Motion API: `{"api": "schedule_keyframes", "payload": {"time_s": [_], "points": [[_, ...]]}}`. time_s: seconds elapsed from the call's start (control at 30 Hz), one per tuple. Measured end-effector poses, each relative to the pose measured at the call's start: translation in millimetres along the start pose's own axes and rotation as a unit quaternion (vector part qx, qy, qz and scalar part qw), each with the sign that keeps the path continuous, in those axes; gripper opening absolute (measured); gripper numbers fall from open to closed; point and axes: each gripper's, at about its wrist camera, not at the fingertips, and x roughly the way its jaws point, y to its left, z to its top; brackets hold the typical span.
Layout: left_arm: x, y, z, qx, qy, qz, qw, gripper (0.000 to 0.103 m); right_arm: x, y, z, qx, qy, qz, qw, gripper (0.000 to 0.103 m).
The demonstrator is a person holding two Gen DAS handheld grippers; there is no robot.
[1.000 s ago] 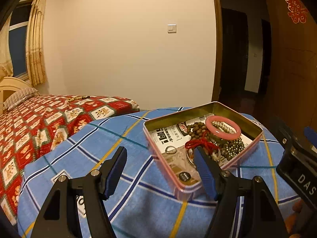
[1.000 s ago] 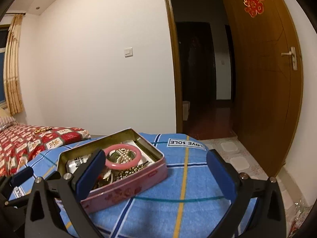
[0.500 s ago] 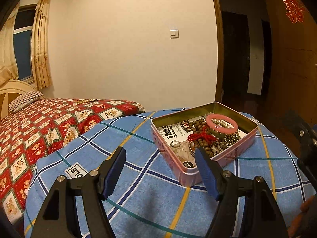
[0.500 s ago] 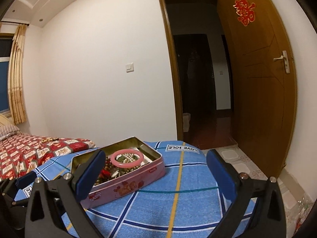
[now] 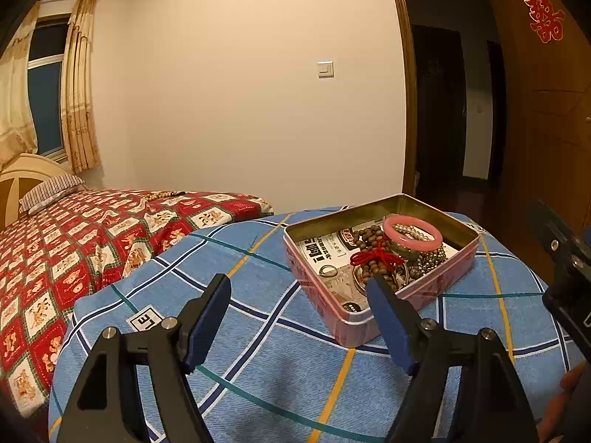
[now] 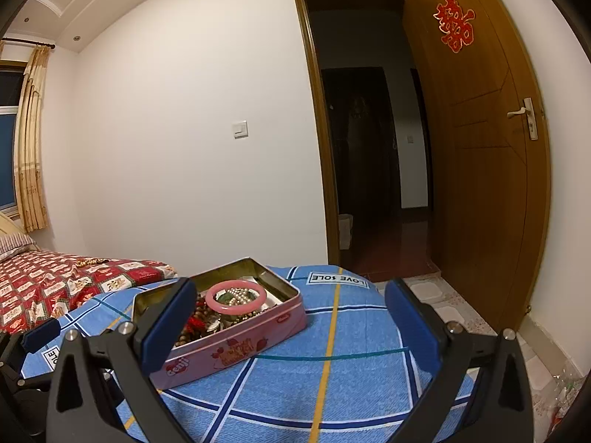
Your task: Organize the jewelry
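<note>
The pink tin (image 5: 373, 317) sat in the centre right of the left wrist frame, on the blue checked cloth (image 5: 266, 361) that covered what may have been a table, though the drape hid the support. Inside it, a pink bangle (image 5: 412, 231) lay on top toward the far right corner, touching the pearl strand (image 5: 410, 229) seen through its ring, with brown wooden beads (image 5: 369, 238) and a red knotted cord (image 5: 375, 258) just left of it. A small metal ring (image 5: 327, 270) lay on printed paper near the tin's left wall.

The left hand-held gripper (image 5: 299, 317) hovered with its jaws spread wide and nothing between them; its right finger overlapped the tin's near edge in the picture, its left finger stood over bare cloth.

In the right wrist frame the tin (image 6: 236, 343) lay lower left of centre, the bangle (image 6: 235, 296) showing above its rim. The right hand-held gripper (image 6: 291, 326) was also wide apart and empty, its left finger in front of the tin's near corner, the tin mostly between the fingers. A red patterned bed (image 5: 55, 258) filled the lower left.
</note>
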Motion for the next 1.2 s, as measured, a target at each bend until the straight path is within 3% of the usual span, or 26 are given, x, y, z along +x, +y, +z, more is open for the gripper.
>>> {"api": "schedule_keyframes", "payload": {"time_s": [1.2], "points": [[-1.6, -1.3, 0.2, 0.002, -0.003, 0.000, 1.0000, 0.077, 1.6, -2.6, 0.2, 0.003, 0.004, -0.004, 1.000, 0.103]]}}
